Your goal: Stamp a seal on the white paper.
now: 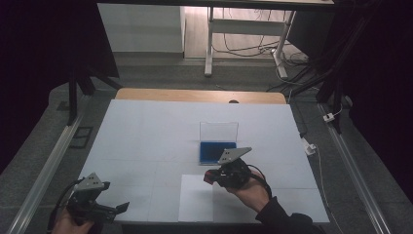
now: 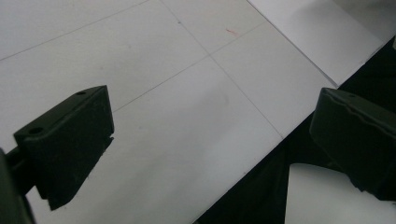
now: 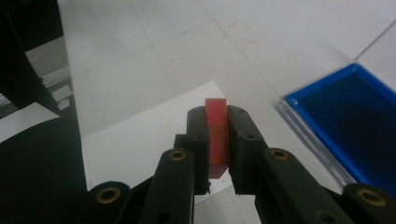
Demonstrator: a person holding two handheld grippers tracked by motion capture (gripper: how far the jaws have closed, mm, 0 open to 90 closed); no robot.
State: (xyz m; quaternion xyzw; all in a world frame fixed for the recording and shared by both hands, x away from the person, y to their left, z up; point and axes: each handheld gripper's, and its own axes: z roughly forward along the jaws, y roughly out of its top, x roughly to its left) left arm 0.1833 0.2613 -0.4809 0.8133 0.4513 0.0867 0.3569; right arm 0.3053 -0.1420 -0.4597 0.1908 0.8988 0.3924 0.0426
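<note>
The right gripper (image 3: pixel 218 140) has its two black jaws clenched flat on a small red stamp (image 3: pixel 216 135), which stands on edge between the pads with its top rim just clear of them and some pale lettering on its narrow face. It hangs above the loose white sheet (image 1: pixel 197 200) that lies at the near edge of the table (image 1: pixel 146 131), just past that sheet's far corner, with the blue ink pad (image 3: pixel 348 121) close on the side toward the table's right edge. In the high view the same right gripper (image 1: pixel 210 176) sits over the sheet's far edge, just nearer than the ink pad (image 1: pixel 216 151). The pad is a shallow blue tray bedded in a clear case whose lid (image 1: pixel 218 131) stands upright behind it; inside is dark blue ink felt and nothing else that can be made out. To stamp well, I would judge the stamp should be turned face down and level, lowered straight onto the sheet well inside its edges, pressed evenly without sliding, then lifted straight off so the print does not smear. The left gripper (image 1: pixel 109 208) rests at the near left corner, jaws released and wide apart, with bare table between them.
</note>
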